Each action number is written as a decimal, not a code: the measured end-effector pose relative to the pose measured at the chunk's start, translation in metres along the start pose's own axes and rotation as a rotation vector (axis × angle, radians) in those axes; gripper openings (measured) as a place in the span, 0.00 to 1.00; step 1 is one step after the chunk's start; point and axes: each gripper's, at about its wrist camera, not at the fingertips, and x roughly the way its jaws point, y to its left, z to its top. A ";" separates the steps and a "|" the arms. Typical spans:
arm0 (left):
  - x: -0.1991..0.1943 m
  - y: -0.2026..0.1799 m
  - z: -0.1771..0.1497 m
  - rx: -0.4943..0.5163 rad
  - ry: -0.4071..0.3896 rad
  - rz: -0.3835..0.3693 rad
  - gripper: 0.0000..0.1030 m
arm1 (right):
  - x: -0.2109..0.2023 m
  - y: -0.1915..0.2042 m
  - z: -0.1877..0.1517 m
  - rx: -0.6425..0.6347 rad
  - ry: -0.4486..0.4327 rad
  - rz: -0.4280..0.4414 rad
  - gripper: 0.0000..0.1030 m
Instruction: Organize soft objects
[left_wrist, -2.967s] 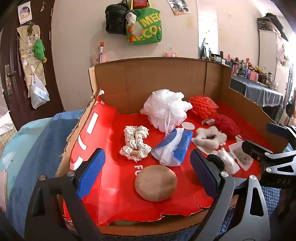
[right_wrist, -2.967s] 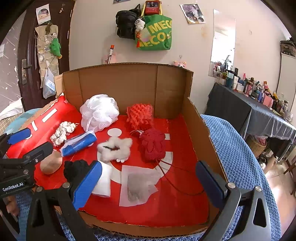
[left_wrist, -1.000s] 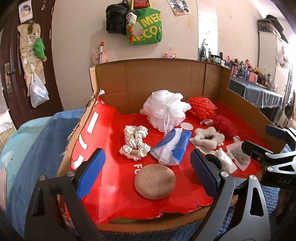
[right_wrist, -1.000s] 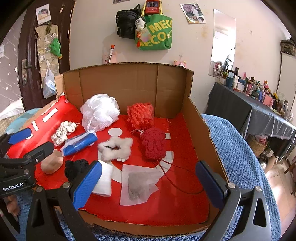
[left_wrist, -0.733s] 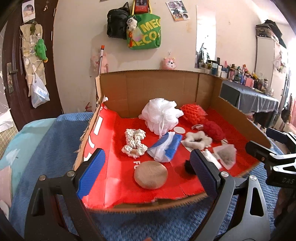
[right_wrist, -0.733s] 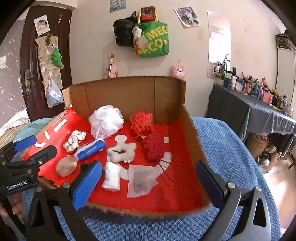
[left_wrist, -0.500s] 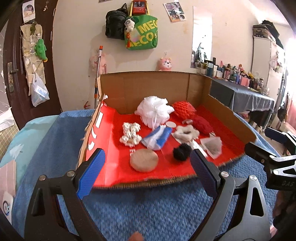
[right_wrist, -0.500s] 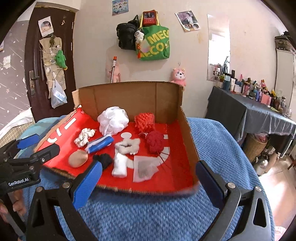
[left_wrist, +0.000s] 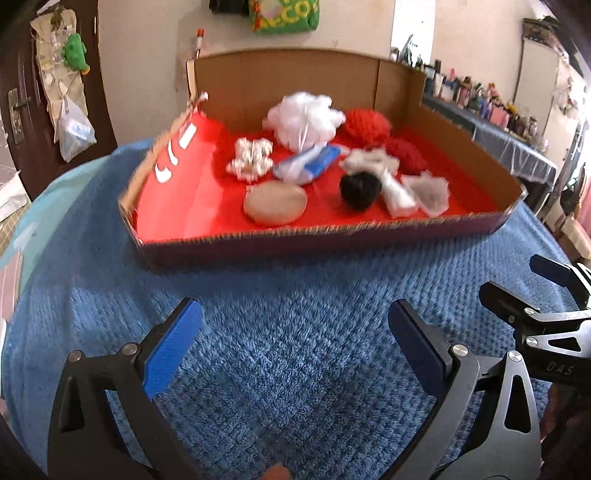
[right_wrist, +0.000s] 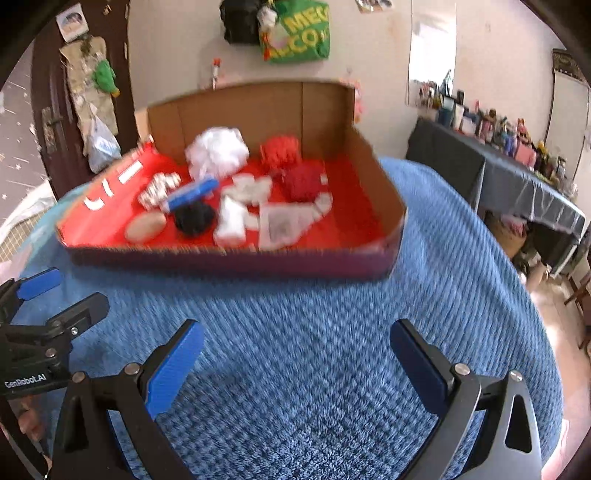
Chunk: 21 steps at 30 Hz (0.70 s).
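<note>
So your left gripper (left_wrist: 291, 332) and right gripper (right_wrist: 295, 354) hang empty, spread wide; the box (left_wrist: 317, 240) of soft stuff sits ahead, beyond both.

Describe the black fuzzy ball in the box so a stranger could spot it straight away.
Start at the cardboard box with the red floor, standing on the blue blanket. Look along its low front edge, near the middle: the black fuzzy ball sits between the flat tan round pad and a white rolled cloth. It is the only black thing in the box.
</note>
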 end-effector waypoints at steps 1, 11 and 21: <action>0.004 0.000 -0.001 0.001 0.011 0.008 1.00 | 0.005 0.000 -0.002 0.001 0.018 -0.003 1.00; 0.029 -0.001 -0.012 0.001 0.098 0.074 1.00 | 0.029 -0.003 -0.009 0.003 0.120 -0.067 1.00; 0.037 -0.001 -0.014 -0.011 0.110 0.076 1.00 | 0.035 -0.006 -0.010 0.031 0.146 -0.062 1.00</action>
